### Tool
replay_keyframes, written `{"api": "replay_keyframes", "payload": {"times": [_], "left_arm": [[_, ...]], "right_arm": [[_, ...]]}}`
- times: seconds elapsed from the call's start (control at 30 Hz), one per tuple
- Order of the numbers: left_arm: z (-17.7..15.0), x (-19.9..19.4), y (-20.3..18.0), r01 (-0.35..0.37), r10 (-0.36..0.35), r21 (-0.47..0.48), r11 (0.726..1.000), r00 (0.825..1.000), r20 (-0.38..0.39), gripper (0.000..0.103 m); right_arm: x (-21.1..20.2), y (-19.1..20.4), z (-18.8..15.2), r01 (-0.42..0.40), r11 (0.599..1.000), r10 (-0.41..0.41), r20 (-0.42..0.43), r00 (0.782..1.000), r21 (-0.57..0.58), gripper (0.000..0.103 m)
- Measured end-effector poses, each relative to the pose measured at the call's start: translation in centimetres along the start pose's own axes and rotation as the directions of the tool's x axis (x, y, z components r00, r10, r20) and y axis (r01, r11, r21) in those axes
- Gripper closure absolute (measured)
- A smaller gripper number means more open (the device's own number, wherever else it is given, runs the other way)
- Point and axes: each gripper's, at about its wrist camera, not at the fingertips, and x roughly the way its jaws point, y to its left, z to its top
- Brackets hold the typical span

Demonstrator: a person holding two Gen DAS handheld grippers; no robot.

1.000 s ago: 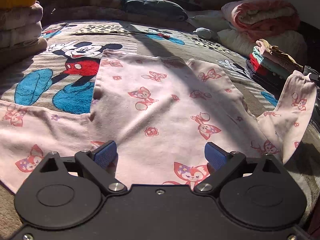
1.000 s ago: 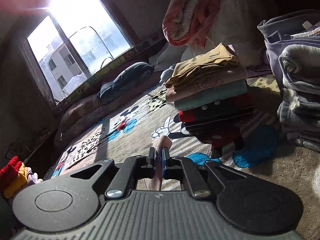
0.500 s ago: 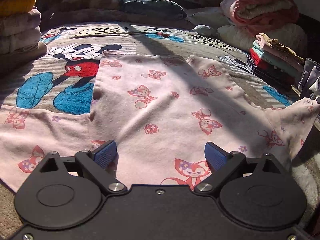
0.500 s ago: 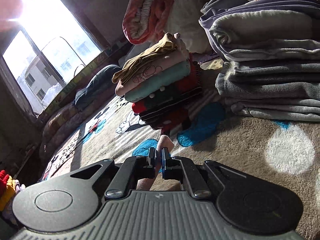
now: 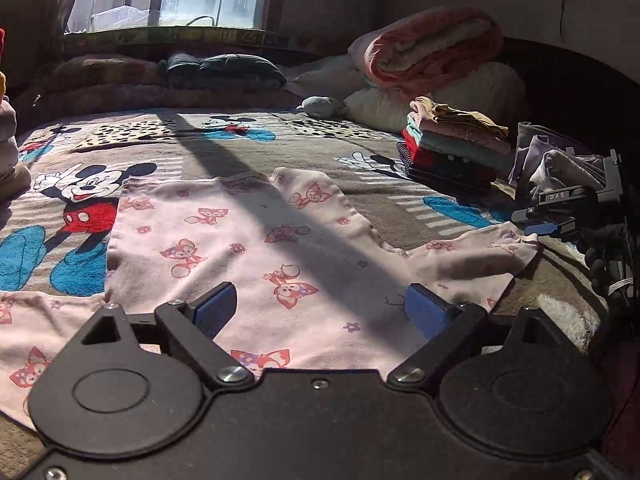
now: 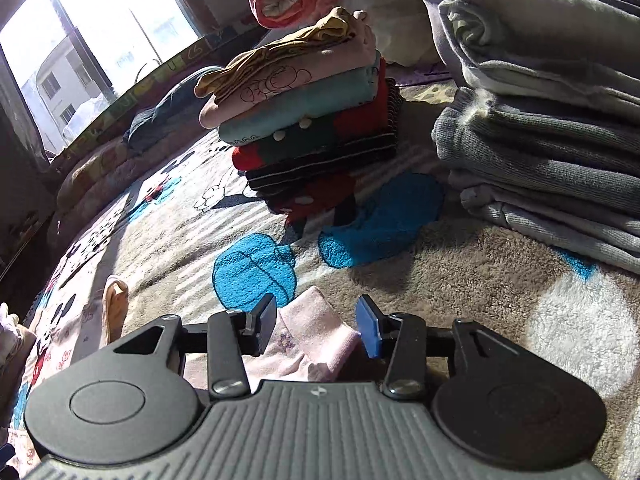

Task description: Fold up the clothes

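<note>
Your right gripper [image 6: 316,326] just let go of the sleeve [image 6: 310,334] (lower centre); your left gripper [image 5: 320,312] hovers spread wide, so the pink top [image 5: 240,248] lies flat for folding.

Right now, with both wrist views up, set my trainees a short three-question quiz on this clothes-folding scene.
1. True or false: the right tool is shut on the sleeve cuff.
2. The pink printed top is: A) spread flat on the cartoon blanket, B) stacked on the folded pile, C) hanging.
3. Fill in: the left tool is ___ above the top.

Key: 1 false; 2 A; 3 open.
</note>
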Motion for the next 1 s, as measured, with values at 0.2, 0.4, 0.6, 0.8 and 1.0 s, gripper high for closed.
{"api": "replay_keyframes", "payload": {"times": [0.2, 0.4, 0.6, 0.8, 1.0], "left_arm": [[-1.3, 1.4, -5.2, 0.215, -0.211, 0.177, 0.96, 0.977, -0.042, 0.012], [-4.0, 3.5, -7.1, 0.341, -0.278, 0.263, 0.903, 0.928, -0.25, 0.013], [-4.2, 3.2, -6.6, 0.37, -0.302, 0.255, 0.894, 0.915, -0.268, 0.012], [-4.1, 2.9, -6.6, 0.369, -0.302, 0.265, 0.891, 0.917, -0.262, 0.011], [-2.6, 1.9, -4.9, 0.375, -0.337, 0.187, 0.908, 0.918, -0.208, 0.012]], "right_arm": [[0.3, 2.0, -0.4, -0.028, 0.989, 0.029, 0.001, 1.0, -0.146, 0.094], [-0.7, 4.2, 2.3, -0.013, 0.951, 0.033, 0.06, 0.998, -0.31, 0.095], [3.6, 5.7, 2.3, 0.075, 0.884, -0.098, -0.027, 0.995, -0.461, 0.094], [2.3, 7.0, 1.6, 0.183, 0.869, -0.161, 0.087, 0.983, -0.46, 0.078], [-0.9, 13.2, -1.5, -0.035, 0.83, 0.074, 0.048, 0.996, -0.556, 0.077]]}}
